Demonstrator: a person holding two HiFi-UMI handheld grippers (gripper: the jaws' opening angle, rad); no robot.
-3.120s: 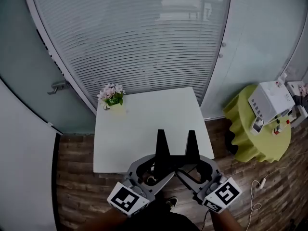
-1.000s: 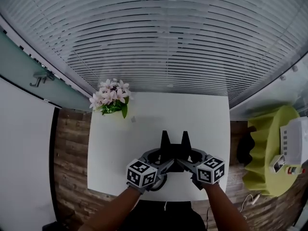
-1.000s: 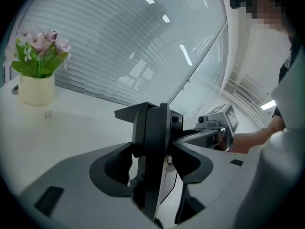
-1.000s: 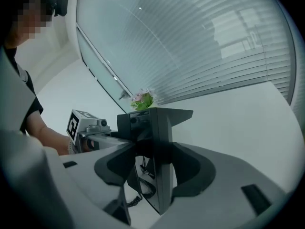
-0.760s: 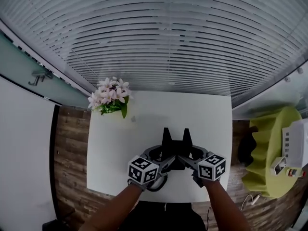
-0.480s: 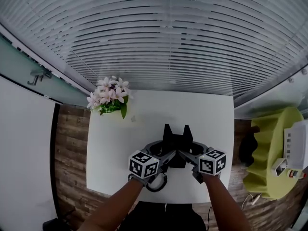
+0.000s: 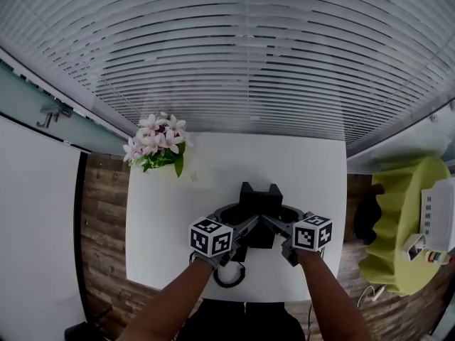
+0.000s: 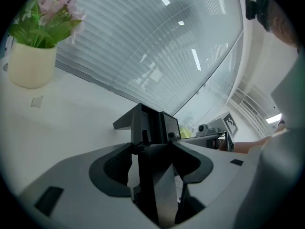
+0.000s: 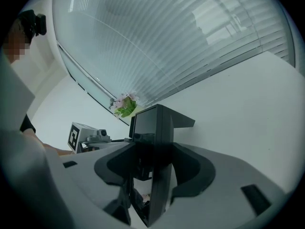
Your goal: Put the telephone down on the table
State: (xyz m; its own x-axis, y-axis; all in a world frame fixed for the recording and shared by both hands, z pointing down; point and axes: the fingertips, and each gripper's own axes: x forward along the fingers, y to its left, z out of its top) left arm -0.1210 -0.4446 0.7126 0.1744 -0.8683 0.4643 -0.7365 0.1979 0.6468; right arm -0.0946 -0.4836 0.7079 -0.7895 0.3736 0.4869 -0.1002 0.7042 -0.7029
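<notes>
The person is holding a black telephone (image 7: 259,199) between two tools over the middle of the white surface (image 7: 309,169). The left hand-held gripper (image 7: 242,226) is pinching the telephone from its left side, and the right hand-held gripper (image 7: 276,224) is pinching it from its right side. The telephone is sitting very low, but I cannot tell if it is touching the surface. Its coiled cord (image 7: 229,275) is lying at the near edge. A pot of pink flowers (image 7: 155,144) is standing at the far left corner.
</notes>
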